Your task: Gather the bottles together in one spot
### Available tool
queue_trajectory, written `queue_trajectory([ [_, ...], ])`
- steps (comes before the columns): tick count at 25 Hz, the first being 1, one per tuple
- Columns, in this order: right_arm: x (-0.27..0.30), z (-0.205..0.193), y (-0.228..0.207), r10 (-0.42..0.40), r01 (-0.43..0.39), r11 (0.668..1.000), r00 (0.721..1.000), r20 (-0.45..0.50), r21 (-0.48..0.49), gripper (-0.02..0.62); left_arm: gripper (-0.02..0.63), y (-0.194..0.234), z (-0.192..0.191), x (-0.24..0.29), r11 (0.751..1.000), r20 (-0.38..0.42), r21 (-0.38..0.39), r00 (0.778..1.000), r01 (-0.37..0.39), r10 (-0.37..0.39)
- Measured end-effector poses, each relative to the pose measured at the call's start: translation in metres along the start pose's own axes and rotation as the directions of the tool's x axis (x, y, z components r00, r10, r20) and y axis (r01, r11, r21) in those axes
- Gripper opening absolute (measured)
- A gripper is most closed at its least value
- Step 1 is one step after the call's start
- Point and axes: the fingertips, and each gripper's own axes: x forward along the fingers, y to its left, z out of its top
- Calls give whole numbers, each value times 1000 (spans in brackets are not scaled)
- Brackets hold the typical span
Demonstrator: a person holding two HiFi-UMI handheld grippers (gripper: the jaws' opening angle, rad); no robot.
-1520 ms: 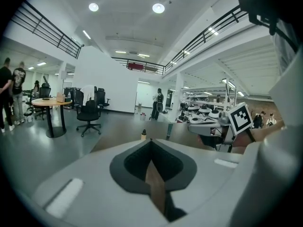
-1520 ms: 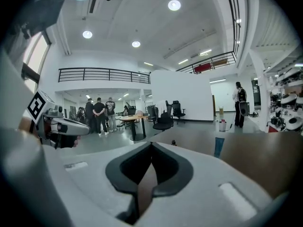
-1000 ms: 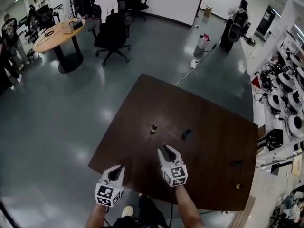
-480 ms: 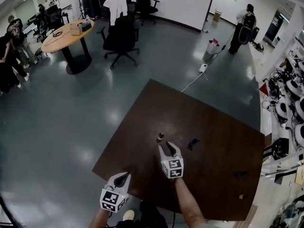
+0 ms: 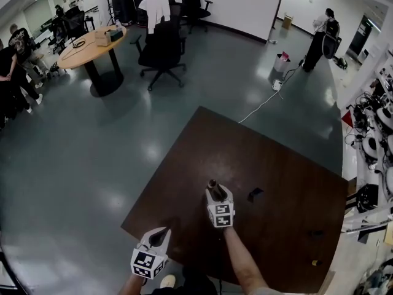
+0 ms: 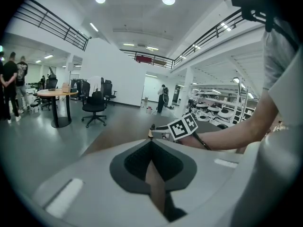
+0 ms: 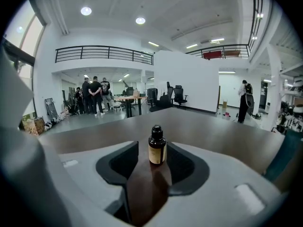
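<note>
One brown bottle (image 7: 157, 148) stands upright, ungripped, between the parted, opening jaws of the right gripper (image 5: 215, 191).

White right gripper (image 5: 215, 188), black-and-white marker cube (image 5: 221, 216)

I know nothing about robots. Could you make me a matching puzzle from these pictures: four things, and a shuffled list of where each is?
1 small brown bottle
2 left gripper
3 white garment
4 waste bin

A draped over a black chair
B upright between the right gripper's jaws
C on the floor beyond the brown table
D at that table's near edge, jaws together

Pairs: 1-B (those jaws are opening, not pressing it), 2-D, 3-A, 4-C.
</note>
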Motion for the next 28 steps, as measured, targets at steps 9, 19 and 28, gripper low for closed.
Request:
queue_trajectory([
  [9, 17, 3, 3, -3, 3, 1000, 1000, -10, 16, 179, 0, 5, -5, 9, 1000, -26, -24, 1000, -2, 1],
  [19, 10, 2, -6, -37, 37, 999, 999, -2, 17, 138, 0, 11, -6, 10, 999, -26, -32, 1000, -6, 6],
  [28, -25, -3, -16, -98, 97, 995, 994, 40, 33, 133, 0, 7, -4, 5, 999, -24, -21, 999, 32, -32],
])
